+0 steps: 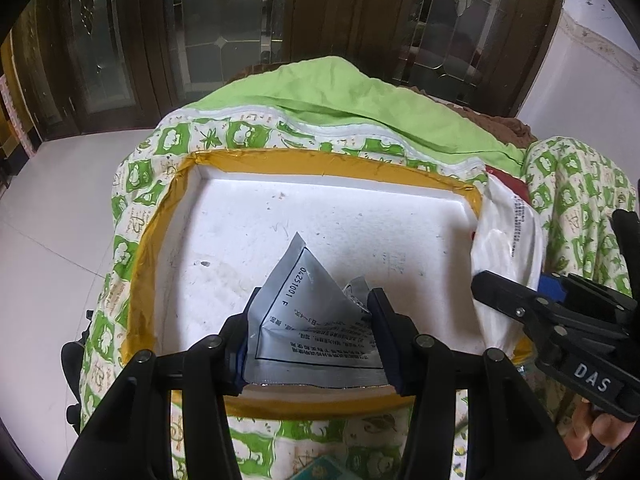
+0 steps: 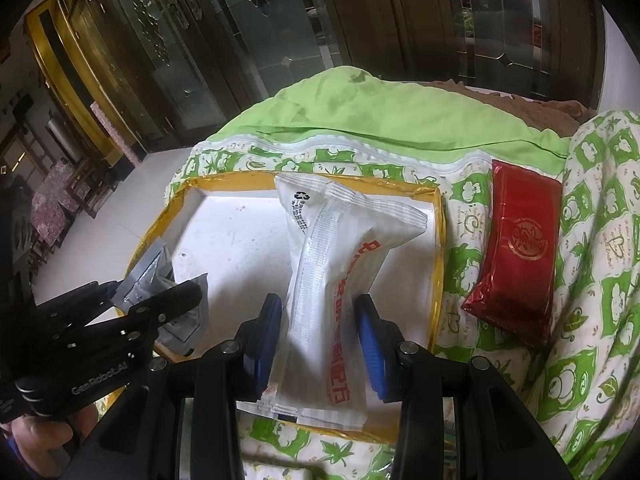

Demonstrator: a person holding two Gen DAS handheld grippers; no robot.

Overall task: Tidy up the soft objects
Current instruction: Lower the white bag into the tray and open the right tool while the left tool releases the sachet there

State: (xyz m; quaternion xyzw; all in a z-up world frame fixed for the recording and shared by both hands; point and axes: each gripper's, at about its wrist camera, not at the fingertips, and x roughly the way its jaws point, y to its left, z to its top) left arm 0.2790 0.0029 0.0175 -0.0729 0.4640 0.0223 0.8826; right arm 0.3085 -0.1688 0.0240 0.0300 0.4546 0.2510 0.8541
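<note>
A: Left gripper (image 1: pixel 312 332) first — pads clamped on the silver foil sachet (image 1: pixel 308 300), one pad at each side edge. Sachet's crumpled, printed side up.

B: Where is it?

A: Over the white foam tray (image 1: pixel 240 232), near its front edge. Can't tell if the sachet touches the tray floor.

B: Right gripper?

A: Right gripper (image 2: pixel 320 344) squeezed on the white packet (image 2: pixel 340 240) at its waist — packet pinched narrow there, its far end fanned out over the tray's right side. Red lettering on it.

B: Tray sits on what?

A: Green-and-white printed quilt (image 2: pixel 592 240), plain green fabric (image 2: pixel 400 108) behind it. Tray rim wrapped in yellow tape (image 1: pixel 280 160).

B: Anything outside the tray?

A: Red packet (image 2: pixel 516 252), flat on the quilt just right of the tray, untouched.
</note>
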